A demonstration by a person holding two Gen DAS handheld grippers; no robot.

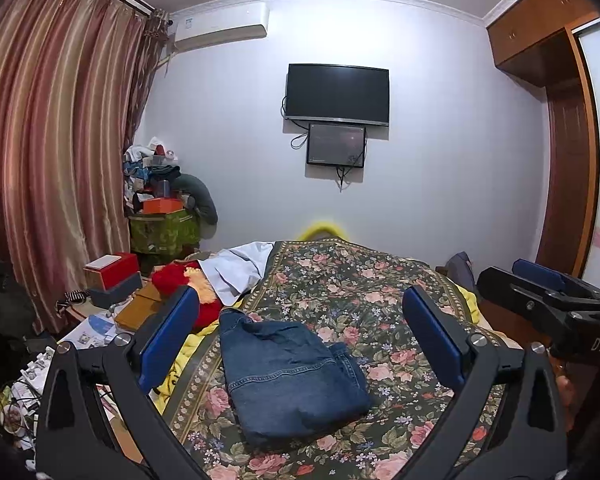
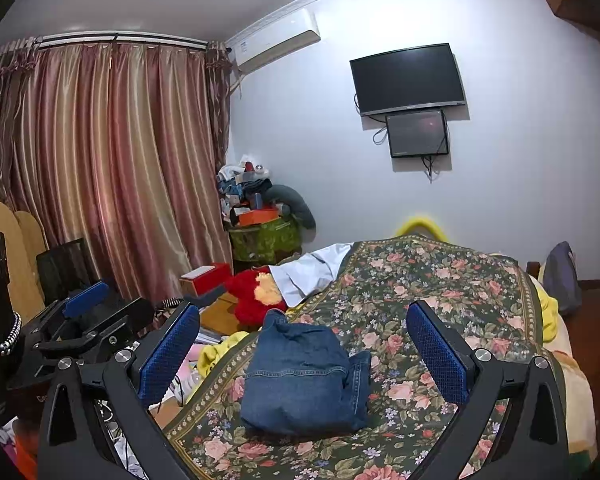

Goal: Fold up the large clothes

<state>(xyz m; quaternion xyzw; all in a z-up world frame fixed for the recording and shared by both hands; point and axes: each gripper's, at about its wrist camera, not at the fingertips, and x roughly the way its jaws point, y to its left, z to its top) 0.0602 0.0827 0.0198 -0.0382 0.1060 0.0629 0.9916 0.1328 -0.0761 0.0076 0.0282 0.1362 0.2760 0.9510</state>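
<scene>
A pair of blue jeans lies folded into a compact bundle on the floral bedspread; it also shows in the right wrist view. My left gripper is open and empty, raised above and behind the jeans. My right gripper is open and empty too, hovering over the same bundle. The right gripper shows at the right edge of the left wrist view, and the left gripper at the left of the right wrist view. The two are side by side, apart.
A red plush toy and a white garment lie at the bed's far left. A cluttered bedside table with boxes stands left of the bed. Striped curtains hang at left, a TV is on the far wall, a wooden wardrobe at right.
</scene>
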